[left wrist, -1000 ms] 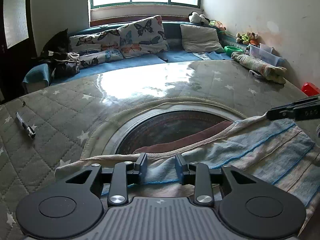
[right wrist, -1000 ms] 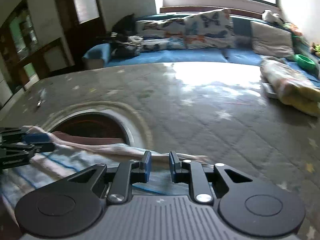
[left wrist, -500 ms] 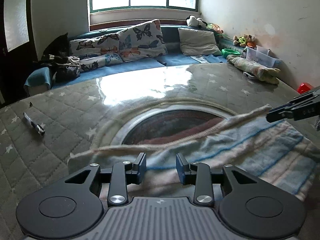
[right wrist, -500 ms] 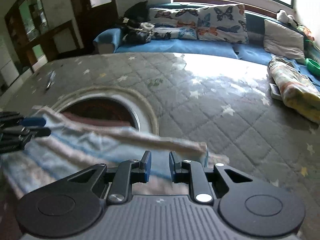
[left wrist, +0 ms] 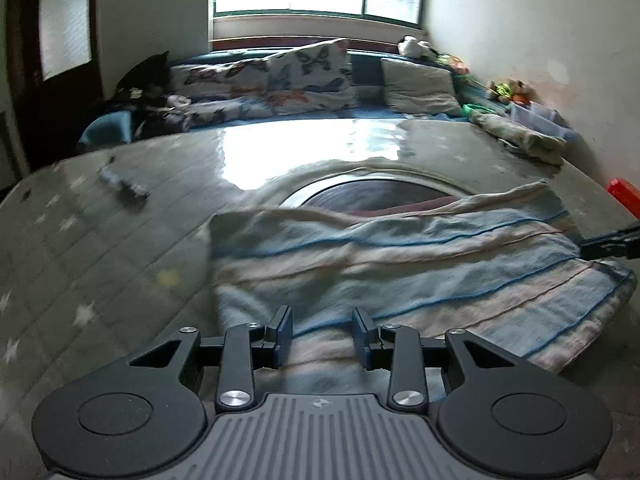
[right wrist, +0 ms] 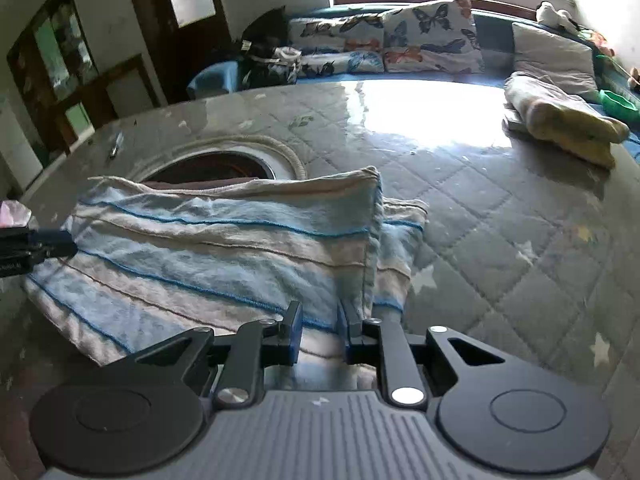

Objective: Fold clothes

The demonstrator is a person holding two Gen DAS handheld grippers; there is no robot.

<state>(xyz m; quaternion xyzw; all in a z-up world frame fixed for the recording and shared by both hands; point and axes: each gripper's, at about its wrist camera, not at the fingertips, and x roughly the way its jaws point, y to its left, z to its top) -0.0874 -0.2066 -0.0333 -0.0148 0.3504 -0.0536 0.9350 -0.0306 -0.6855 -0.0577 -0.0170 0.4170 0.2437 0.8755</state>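
1. Just ahead of both sets of jaws lies the soft towel with light blue, white and tan stripes (left wrist: pixel 400 264) (right wrist: pixel 224 256), folded over on the grey quilted star-print table cover (left wrist: pixel 100 280) (right wrist: pixel 500 240).
2. The left gripper (left wrist: pixel 322 334) is open wide. Its blue pads (left wrist: pixel 285 330) have the near edge of the towel between them, but they are not pinching it.
3. The right gripper (right wrist: pixel 319 330) is open too, not as wide. The towel's near right corner sits between its jaws and hangs loose.
4. Past the far edge of the towel, a round dark hole with a pale rope rim (left wrist: pixel 372 192) (right wrist: pixel 224 160) shows in the cover.
5. Far ahead and to the left of the left jaws, a small dark pen-like thing (left wrist: pixel 124 186) lies on the cover. It is blurry.
6. Far ahead and to the right of the right jaws sits a rolled yellow and white blanket (right wrist: pixel 560 120).
7. Behind it all is a blue couch with butterfly pillows (left wrist: pixel 304 76) (right wrist: pixel 400 44).
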